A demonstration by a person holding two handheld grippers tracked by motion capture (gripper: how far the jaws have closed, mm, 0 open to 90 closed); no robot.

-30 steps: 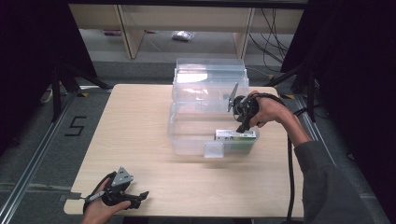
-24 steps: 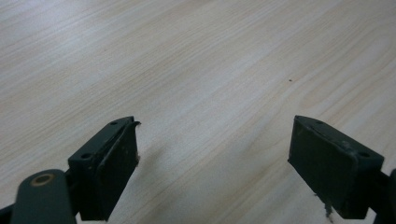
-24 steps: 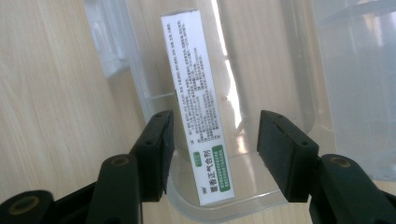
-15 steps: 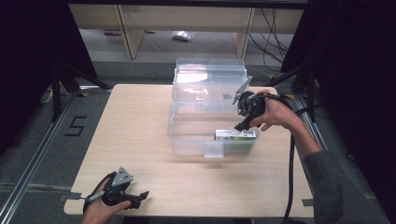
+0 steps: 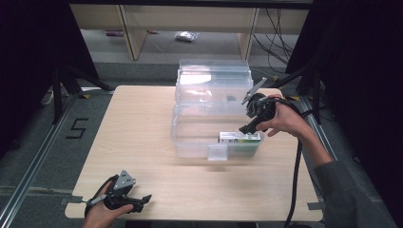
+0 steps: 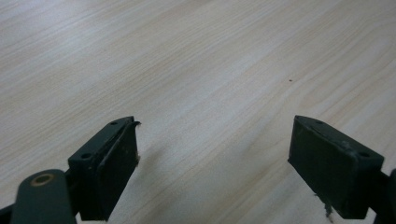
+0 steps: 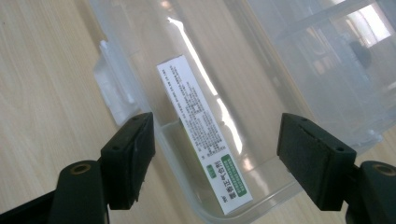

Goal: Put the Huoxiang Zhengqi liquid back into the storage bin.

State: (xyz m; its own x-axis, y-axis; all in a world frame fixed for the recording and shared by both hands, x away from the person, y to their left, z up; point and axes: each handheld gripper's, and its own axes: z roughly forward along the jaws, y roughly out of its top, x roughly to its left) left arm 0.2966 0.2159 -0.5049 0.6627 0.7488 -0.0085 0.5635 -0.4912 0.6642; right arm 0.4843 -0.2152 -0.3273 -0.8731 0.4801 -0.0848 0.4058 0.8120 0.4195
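Observation:
A clear plastic bin (image 5: 190, 137) stands on the wooden table (image 5: 142, 123), its lid (image 5: 211, 80) tipped up behind it. A white and green box (image 5: 239, 137) (image 7: 201, 130) lies inside at the bin's right front corner. My right gripper (image 5: 245, 127) (image 7: 215, 154) hovers open just above that box, nothing between its jaws. My left gripper (image 5: 142, 202) (image 6: 212, 161) rests open near the table's front left edge, over bare wood.
The bin has a latch tab (image 5: 217, 153) on its front wall. A cable (image 5: 294, 180) trails from the right gripper down the table's right side. A shelf unit (image 5: 190, 23) stands beyond the table. A floor mark "5" (image 5: 76, 128) lies to the left.
The right gripper has lifted slightly and drawn back to the right, away from the box in the bin. The left gripper has stayed put.

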